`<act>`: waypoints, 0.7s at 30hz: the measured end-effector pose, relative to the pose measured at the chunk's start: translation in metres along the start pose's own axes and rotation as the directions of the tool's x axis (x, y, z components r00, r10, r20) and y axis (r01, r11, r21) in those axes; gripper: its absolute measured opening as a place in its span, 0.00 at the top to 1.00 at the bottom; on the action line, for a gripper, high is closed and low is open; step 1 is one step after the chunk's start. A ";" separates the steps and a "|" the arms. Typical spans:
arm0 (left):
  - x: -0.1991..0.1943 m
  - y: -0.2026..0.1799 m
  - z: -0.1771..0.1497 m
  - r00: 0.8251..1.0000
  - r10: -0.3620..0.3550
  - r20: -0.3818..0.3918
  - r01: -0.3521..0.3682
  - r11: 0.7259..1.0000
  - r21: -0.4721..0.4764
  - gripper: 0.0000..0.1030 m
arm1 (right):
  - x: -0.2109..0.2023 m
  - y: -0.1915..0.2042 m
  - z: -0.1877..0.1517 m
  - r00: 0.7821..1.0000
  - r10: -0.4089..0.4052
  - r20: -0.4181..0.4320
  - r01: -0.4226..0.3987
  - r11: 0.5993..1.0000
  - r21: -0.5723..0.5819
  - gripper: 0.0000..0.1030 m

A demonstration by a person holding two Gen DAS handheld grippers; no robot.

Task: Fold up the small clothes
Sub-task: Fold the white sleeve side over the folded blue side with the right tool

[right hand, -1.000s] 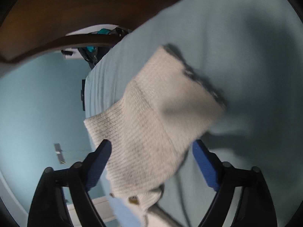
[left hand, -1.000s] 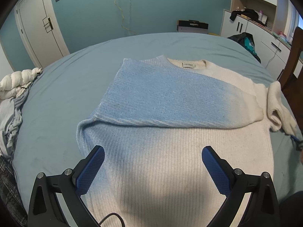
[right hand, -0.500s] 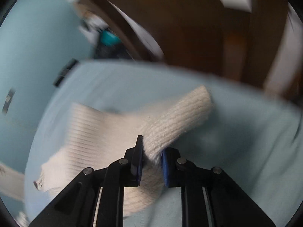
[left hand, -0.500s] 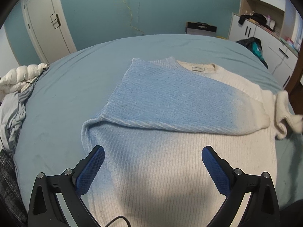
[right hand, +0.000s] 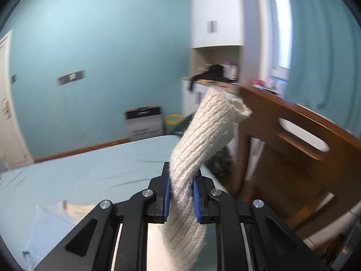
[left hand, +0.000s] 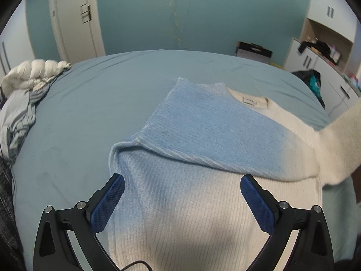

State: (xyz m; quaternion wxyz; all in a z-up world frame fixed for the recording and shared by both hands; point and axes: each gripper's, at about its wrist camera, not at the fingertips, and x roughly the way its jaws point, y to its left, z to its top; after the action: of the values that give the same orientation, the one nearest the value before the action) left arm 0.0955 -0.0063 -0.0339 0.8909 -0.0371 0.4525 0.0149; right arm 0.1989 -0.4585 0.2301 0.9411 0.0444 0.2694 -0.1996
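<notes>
sleeve cuff (right hand: 222, 113) pinched in r tongs (right hand: 179, 195); l tongs (left hand: 182, 202) spread over sweater (left hand: 203, 214) hem

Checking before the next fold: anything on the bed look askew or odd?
Nothing damaged. The sweater lies flat, one sleeve folded across its chest. The other sleeve is twisted where the right tool pinches it.

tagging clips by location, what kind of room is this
Most likely a bedroom: a wide bed in a blue sheet, its wooden headboard, white built-in cupboards, and a sweater spread out for folding.
</notes>
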 end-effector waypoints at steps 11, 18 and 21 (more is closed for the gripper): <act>-0.011 0.025 0.007 0.978 0.169 0.124 -0.157 0.982 -0.104 0.00 | -0.022 0.268 -0.002 0.892 0.399 -0.215 -0.432 0.891 -0.140 0.83; -0.013 0.044 0.007 0.969 0.201 0.146 -0.172 0.967 -0.188 0.00 | 0.015 0.274 -0.058 0.466 0.775 -0.427 -0.701 0.618 0.357 0.26; -0.003 0.038 0.007 0.978 0.182 0.105 -0.164 0.973 -0.161 0.00 | 0.021 0.224 -0.073 0.578 0.675 -0.458 -0.651 0.720 0.240 0.25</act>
State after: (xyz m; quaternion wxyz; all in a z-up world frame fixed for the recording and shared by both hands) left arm 0.0967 0.0324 -0.0294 0.9062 -0.0641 0.3976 0.1291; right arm 0.2691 -0.2468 0.1515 0.8372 0.2149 0.4697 0.1797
